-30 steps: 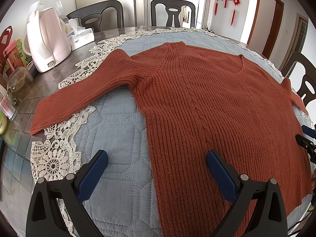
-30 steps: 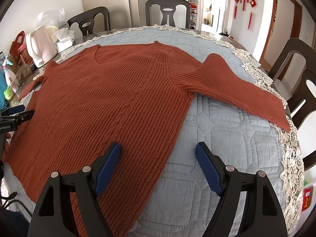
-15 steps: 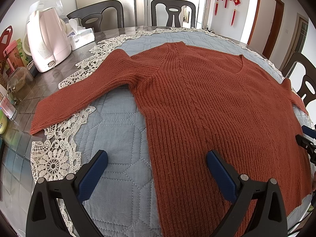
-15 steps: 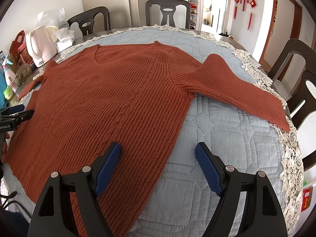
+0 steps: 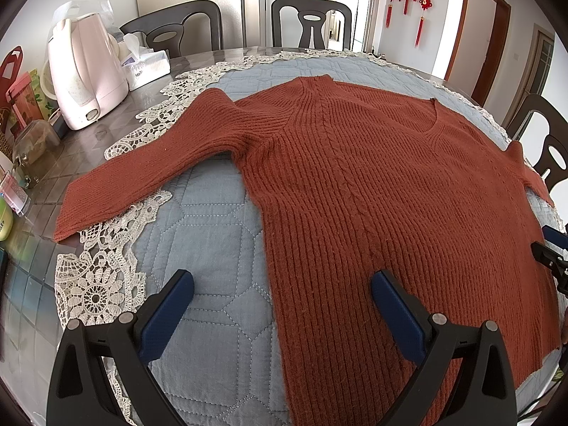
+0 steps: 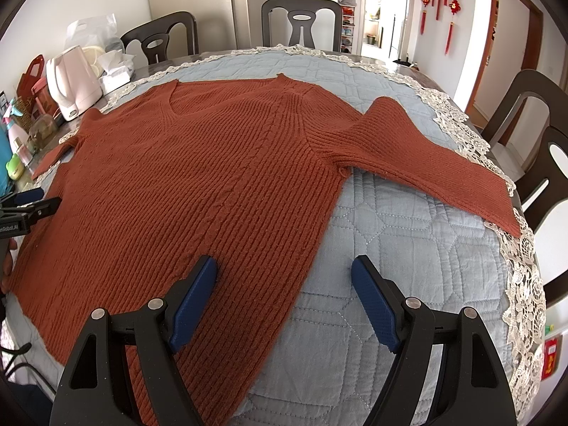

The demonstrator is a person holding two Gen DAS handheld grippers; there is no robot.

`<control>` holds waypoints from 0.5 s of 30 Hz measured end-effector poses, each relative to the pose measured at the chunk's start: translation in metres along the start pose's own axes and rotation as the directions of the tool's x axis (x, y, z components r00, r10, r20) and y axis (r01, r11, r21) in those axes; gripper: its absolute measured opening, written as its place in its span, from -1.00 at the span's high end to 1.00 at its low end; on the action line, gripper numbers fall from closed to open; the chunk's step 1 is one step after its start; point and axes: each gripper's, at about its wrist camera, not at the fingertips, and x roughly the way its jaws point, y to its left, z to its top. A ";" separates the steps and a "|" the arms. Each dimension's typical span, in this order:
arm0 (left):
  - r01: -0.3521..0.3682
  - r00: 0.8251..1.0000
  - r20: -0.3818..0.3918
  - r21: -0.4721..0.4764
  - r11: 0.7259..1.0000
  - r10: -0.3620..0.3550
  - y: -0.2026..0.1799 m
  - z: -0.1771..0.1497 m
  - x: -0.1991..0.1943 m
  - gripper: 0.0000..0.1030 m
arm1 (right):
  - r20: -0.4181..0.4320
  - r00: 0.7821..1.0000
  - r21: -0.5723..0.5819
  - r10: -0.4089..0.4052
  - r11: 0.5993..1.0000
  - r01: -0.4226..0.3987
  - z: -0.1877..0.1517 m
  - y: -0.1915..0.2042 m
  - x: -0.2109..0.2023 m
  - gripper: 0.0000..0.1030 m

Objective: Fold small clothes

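Judging the soft, limp knit sweater (image 5: 372, 191), we held left gripper (image 5: 282, 305) and right gripper (image 6: 284, 284) wide open, empty, favouring the nine-o'clock sleeve cuff (image 5: 71, 213)

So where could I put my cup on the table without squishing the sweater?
Bare quilted mat shows between the sweater's left sleeve and the left gripper. More shows below the right sleeve, by the right gripper. The corner around the kettle and tissue box looks crowded.

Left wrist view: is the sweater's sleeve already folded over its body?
No, the sweater lies flat with its sleeve stretched out sideways across the lace edge toward the kettle.
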 end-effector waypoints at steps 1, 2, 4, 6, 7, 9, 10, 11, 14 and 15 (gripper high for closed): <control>0.000 1.000 0.000 0.000 1.000 0.000 0.001 0.000 0.000 -0.97 | 0.000 1.000 0.000 -0.001 1.000 0.001 0.000 0.000 0.000 -0.52; 0.000 1.000 0.000 0.000 1.000 0.000 0.000 0.000 0.000 -0.97 | 0.000 1.000 -0.001 -0.001 1.000 0.001 0.000 0.000 0.000 -0.52; 0.000 1.000 0.000 0.000 1.000 0.000 0.000 0.000 0.000 -0.97 | 0.000 1.000 -0.001 -0.001 1.000 0.001 0.000 0.000 0.001 -0.52; 0.001 1.000 0.000 -0.001 1.000 -0.001 0.000 0.000 0.000 -0.97 | 0.000 1.000 -0.002 -0.002 1.000 0.002 0.000 -0.001 0.000 -0.52; 0.003 1.000 0.000 -0.002 1.000 -0.003 0.001 0.000 0.000 -0.97 | 0.000 1.000 -0.004 -0.006 1.000 0.006 0.000 0.001 0.000 -0.52; 0.005 1.000 0.001 -0.003 1.000 -0.005 0.002 0.001 0.001 -0.97 | -0.009 1.000 0.005 -0.019 1.000 0.019 0.000 0.001 0.000 -0.52; 0.008 1.000 0.002 -0.006 1.000 -0.008 0.004 0.000 0.001 -0.96 | -0.014 1.000 0.009 -0.027 1.000 0.027 0.002 0.002 -0.001 -0.52; 0.011 1.000 0.002 -0.010 1.000 -0.011 0.006 0.000 0.001 -0.95 | -0.010 0.999 0.005 -0.033 0.999 0.033 0.003 0.003 -0.005 -0.52; 0.023 1.000 0.007 -0.035 0.999 -0.023 0.007 0.005 -0.007 -0.84 | 0.026 0.999 -0.016 -0.039 0.999 0.040 0.010 0.010 -0.015 -0.52; 0.029 1.000 0.013 -0.049 0.998 -0.029 0.008 0.007 -0.011 -0.81 | 0.039 0.999 -0.021 -0.031 0.999 0.032 0.013 0.012 -0.018 -0.52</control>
